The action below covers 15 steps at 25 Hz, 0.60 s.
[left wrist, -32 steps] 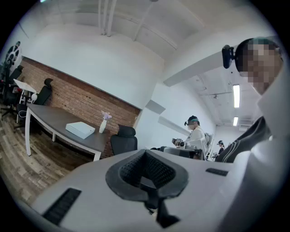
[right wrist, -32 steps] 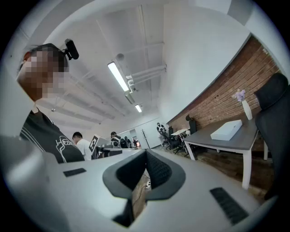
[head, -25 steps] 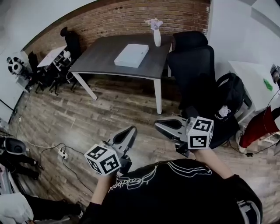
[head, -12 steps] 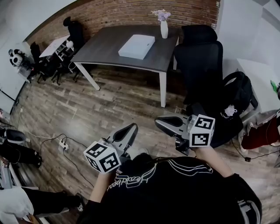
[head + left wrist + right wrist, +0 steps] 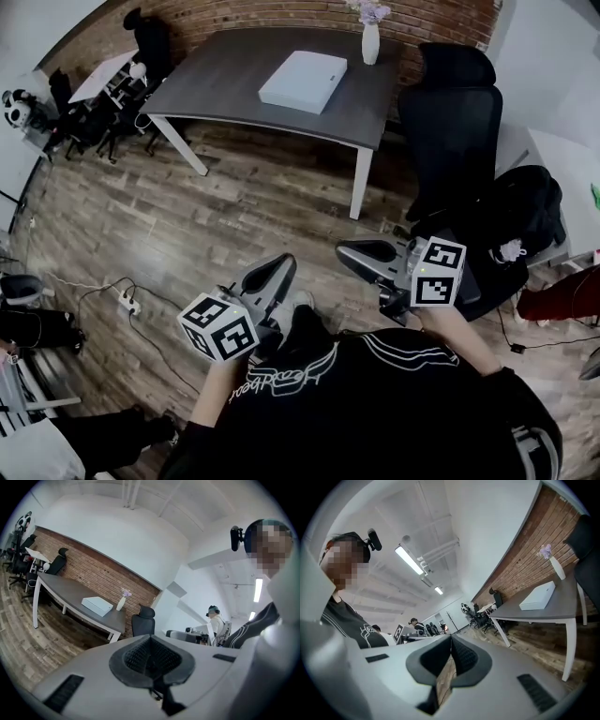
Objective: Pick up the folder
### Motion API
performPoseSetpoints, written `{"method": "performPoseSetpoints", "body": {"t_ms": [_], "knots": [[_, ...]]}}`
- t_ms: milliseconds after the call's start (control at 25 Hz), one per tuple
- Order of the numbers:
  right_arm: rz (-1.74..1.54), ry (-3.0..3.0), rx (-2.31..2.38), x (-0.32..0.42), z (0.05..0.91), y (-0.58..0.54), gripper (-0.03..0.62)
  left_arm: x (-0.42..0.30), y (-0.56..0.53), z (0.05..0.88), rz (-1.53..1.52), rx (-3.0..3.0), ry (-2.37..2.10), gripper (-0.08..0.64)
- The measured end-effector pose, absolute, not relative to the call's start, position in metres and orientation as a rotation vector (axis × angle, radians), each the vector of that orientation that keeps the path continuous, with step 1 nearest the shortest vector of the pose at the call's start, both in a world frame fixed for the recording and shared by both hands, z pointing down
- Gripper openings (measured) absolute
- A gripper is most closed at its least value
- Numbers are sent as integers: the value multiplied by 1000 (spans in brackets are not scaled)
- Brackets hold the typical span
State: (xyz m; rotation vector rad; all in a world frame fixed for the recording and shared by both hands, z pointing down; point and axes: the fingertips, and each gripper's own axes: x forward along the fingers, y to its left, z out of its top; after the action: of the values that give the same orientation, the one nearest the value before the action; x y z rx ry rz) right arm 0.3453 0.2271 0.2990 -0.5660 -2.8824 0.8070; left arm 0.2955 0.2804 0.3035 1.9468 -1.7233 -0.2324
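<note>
A white folder (image 5: 304, 81) lies flat on the dark grey table (image 5: 225, 89) against the brick wall, far ahead of me. It also shows small in the left gripper view as the folder (image 5: 97, 605) and in the right gripper view as the folder (image 5: 537, 596). My left gripper (image 5: 279, 271) and right gripper (image 5: 354, 253) are held low in front of the person's chest, over the wooden floor. Both are shut with nothing between their jaws, and well short of the table.
A white vase with flowers (image 5: 371, 37) stands on the table beside the folder. A black office chair (image 5: 457, 131) is at the table's right end. A power strip with cables (image 5: 127, 302) lies on the floor at left. More chairs (image 5: 141, 47) stand far left.
The view has advanced toward the table: the table and folder sit larger and further right in the head view. Both grippers stay shut at the same height before the chest.
</note>
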Motion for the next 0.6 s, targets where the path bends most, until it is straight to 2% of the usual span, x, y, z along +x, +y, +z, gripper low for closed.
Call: {"method": "performPoseSetpoints", "body": {"t_ms": [600], "knots": [[892,-2819,-375,113,320,161,-3,48,215,332,-250,1915,-1589,5]]}}
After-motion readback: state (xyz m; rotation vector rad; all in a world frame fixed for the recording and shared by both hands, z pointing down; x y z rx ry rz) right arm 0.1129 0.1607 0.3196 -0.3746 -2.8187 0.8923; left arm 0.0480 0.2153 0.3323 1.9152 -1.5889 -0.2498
